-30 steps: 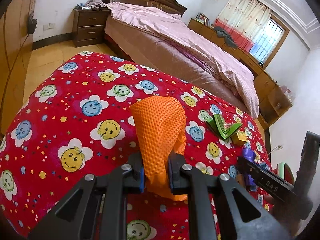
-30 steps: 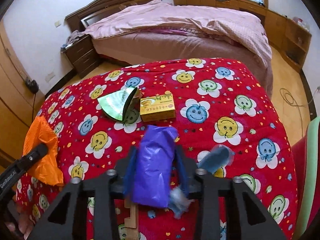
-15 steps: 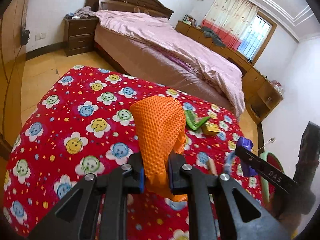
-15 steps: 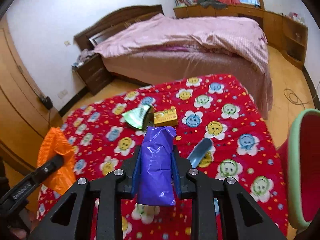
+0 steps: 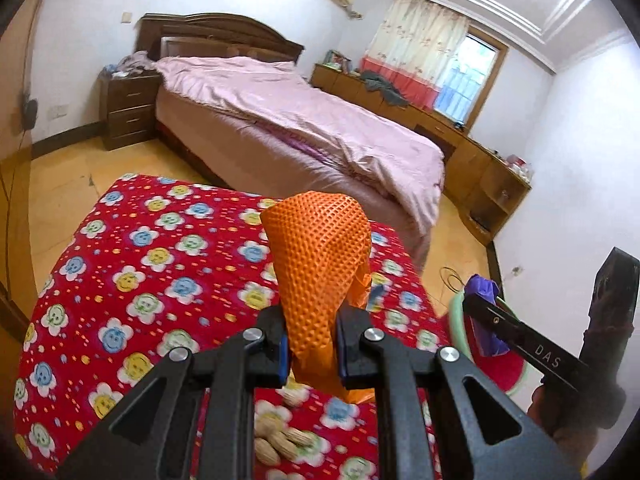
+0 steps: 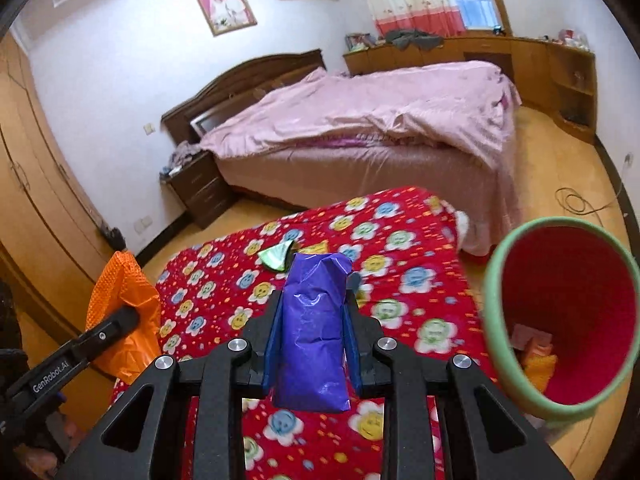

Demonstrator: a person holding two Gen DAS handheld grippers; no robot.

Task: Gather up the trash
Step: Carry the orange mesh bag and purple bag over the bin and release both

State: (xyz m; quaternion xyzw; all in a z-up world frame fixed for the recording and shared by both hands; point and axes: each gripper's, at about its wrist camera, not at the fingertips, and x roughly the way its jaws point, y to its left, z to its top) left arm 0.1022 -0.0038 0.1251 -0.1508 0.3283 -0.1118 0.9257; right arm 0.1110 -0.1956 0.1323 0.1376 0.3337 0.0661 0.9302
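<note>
Bedroom, orange wrapper (image 5: 320, 280) between left jaws, purple wrapper (image 6: 314, 328) between right jaws

A crumpled orange mesh wrapper (image 5: 320, 280) stands upright, pinched in the left gripper (image 5: 311, 350). A creased purple wrapper (image 6: 314, 332) stands clamped in the right gripper (image 6: 310, 350), beside a red bin (image 6: 560, 320) with a green rim.
</note>
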